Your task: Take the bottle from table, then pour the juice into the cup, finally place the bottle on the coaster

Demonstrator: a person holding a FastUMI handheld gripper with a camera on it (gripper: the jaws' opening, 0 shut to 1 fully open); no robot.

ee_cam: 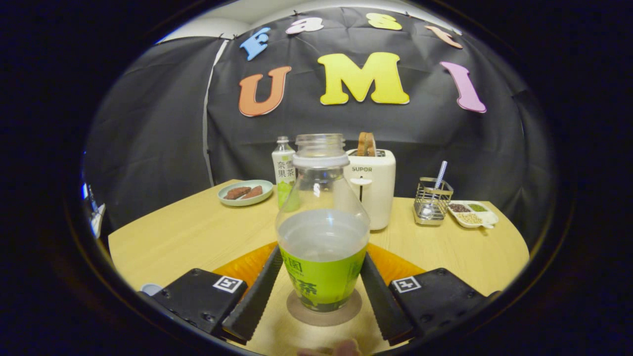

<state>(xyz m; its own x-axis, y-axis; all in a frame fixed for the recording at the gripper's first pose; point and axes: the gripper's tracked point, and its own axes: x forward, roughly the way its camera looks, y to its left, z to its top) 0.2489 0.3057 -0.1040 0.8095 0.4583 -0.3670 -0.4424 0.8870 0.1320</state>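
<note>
The uncapped clear bottle [321,232] with a green label stands upright on a round brown coaster [346,314] on the wooden table [188,237]. It is about half full of pale liquid. My gripper [322,259] has one finger against each side of the label, with no gap showing, so it is shut on the bottle. An orange mat [245,264] lies under and behind the fingers. A pale round rim [151,288], possibly the cup, peeks out beside the left finger's body.
Beyond the bottle stand a second, capped bottle [283,170], a white toaster [373,190] with bread in it, and a green plate [246,193] of brown pieces. A wire holder [431,202] and a white divided dish [472,213] sit far right.
</note>
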